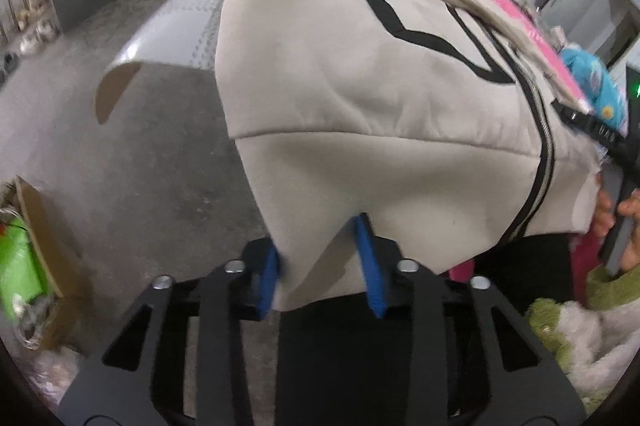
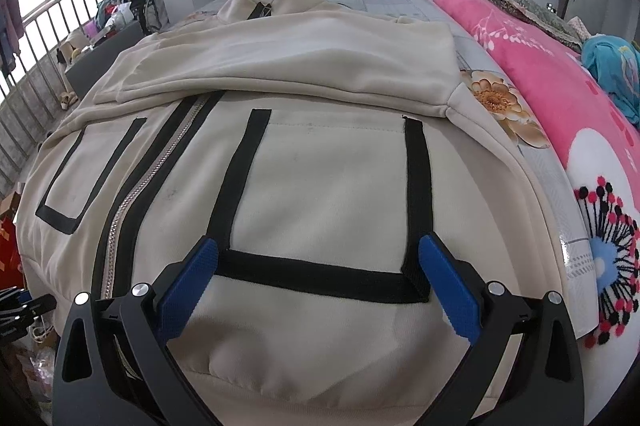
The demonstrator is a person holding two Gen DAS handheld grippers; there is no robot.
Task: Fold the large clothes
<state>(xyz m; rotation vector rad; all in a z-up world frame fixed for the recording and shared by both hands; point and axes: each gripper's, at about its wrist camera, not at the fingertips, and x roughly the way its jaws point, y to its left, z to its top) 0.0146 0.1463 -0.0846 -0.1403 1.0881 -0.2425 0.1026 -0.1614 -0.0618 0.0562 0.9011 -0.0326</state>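
Now left tool pinches the jacket hem; right tool gapes wide above it.

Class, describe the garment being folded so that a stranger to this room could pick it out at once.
Find the bed with the floral sheet; a pink blanket lies along its right side. Left of that blanket, spread flat, is the cream jacket. Unlike its colourful neighbours, it is plain cream with black-outlined pockets and a silver front zip.

Soft daylight from the barred window; fisheye bends the edges, left view slightly blurred.
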